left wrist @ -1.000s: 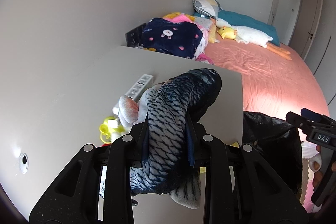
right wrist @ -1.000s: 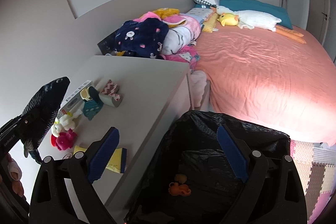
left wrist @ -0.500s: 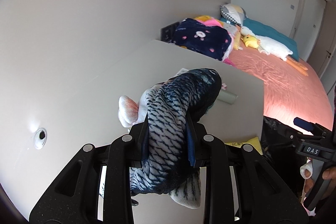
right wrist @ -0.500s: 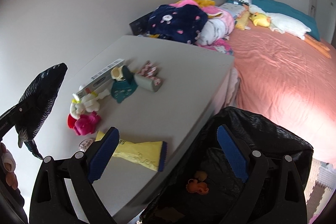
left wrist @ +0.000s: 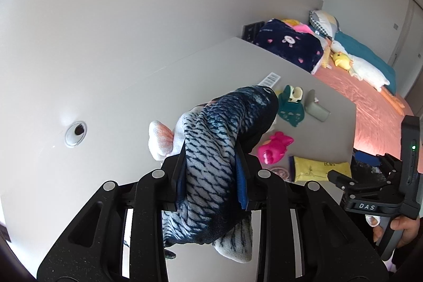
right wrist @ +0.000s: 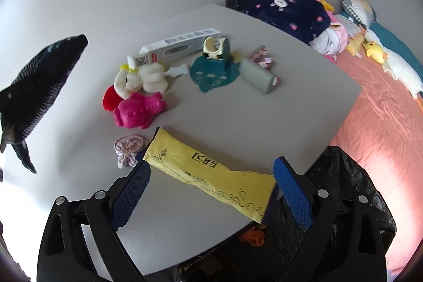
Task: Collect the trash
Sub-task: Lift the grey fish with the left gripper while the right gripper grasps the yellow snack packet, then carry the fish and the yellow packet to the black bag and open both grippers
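Observation:
A plush fish (left wrist: 211,149) with dark blue scales and a white belly hangs between the blue pads of my left gripper (left wrist: 211,176). The pads press on its body while the jaws are opening slightly. From the right wrist the fish (right wrist: 39,91) shows at the far left, above the desk. My right gripper (right wrist: 211,165) is open just above a yellow packet (right wrist: 208,171) near the desk's front edge, one finger at each end of it. A black trash bag (right wrist: 343,202) gapes below the desk edge with an orange toy (right wrist: 252,237) inside.
On the grey desk (right wrist: 238,118) lie a pink toy (right wrist: 140,110), a white plush (right wrist: 142,78), a teal tape dispenser (right wrist: 211,68), a white box (right wrist: 182,44), a grey tube (right wrist: 259,73) and a rosette (right wrist: 129,147). A pink bed (right wrist: 383,110) lies to the right.
My right gripper has moved left from above the trash bag to above the yellow packet on the desk. My left gripper has also shifted left along the desk, still holding the fish.

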`<action>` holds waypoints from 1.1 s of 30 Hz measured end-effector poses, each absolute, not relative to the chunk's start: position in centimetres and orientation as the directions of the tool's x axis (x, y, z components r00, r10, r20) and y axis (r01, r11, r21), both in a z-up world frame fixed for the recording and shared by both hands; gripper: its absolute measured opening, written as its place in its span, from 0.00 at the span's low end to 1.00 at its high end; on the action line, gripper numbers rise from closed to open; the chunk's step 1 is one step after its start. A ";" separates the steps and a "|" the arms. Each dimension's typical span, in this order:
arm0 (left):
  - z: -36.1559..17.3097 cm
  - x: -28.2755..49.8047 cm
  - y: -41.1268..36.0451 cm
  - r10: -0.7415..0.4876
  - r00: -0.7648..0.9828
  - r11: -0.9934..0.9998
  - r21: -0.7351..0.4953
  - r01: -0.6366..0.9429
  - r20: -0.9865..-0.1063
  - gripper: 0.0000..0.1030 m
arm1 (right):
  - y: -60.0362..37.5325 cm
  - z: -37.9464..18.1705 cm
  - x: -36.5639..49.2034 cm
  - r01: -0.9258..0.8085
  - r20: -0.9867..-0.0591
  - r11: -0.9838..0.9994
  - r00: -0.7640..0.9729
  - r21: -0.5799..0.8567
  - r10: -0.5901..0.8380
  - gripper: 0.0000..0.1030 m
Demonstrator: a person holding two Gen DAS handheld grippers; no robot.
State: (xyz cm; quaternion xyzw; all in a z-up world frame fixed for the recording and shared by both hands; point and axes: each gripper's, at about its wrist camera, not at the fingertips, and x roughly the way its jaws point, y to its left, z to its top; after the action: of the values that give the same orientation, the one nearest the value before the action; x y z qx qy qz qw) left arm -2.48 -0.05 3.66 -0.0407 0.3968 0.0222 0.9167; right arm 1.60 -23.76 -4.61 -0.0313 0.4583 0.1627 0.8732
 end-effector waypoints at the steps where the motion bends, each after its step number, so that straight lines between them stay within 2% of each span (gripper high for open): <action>1: 3.6 -2.7 0.3 0.013 0.683 0.995 -0.058 -0.080 -0.730 0.29 | -23.5 -4.9 1.7 -0.321 -0.816 0.943 0.520 0.085 0.251 0.91; 7: 3.1 -3.6 1.7 0.034 0.673 0.991 -0.061 -0.117 -0.739 0.29 | -22.4 -6.8 2.1 -0.347 -0.851 0.936 0.472 0.059 0.228 0.91; 13: 2.9 -4.2 2.4 0.045 0.667 0.989 -0.059 -0.132 -0.744 0.30 | -21.7 -7.9 2.3 -0.361 -0.870 0.932 0.448 0.037 0.208 0.73; 16: 2.9 -4.0 2.4 0.041 0.666 0.990 -0.060 -0.128 -0.745 0.30 | -21.3 -7.7 2.0 -0.377 -0.862 0.926 0.459 0.031 0.216 0.54; 18: 2.9 -3.7 2.2 0.036 0.666 0.991 -0.060 -0.121 -0.745 0.30 | -21.3 -7.6 2.1 -0.381 -0.858 0.924 0.463 0.036 0.224 0.32; 20: 2.8 -3.7 2.0 0.029 0.667 0.992 -0.061 -0.112 -0.745 0.30 | -21.4 -7.5 2.2 -0.377 -0.856 0.925 0.458 0.059 0.241 0.24; 23: 2.8 -3.6 1.8 0.018 0.669 0.993 -0.063 -0.096 -0.743 0.30 | -21.9 -7.2 2.2 -0.366 -0.849 0.925 0.454 0.100 0.271 0.20; 33: 3.6 -2.8 0.2 -0.047 0.687 0.998 -0.070 -0.006 -0.725 0.30 | -24.2 -5.3 1.7 -0.298 -0.821 0.940 0.487 0.166 0.299 0.19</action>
State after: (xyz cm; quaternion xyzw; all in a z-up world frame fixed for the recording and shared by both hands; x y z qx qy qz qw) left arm -2.78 0.19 3.60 -0.0335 0.3953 -0.0111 0.9179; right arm 1.67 -24.17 -5.28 0.0006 0.4760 0.1730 0.8623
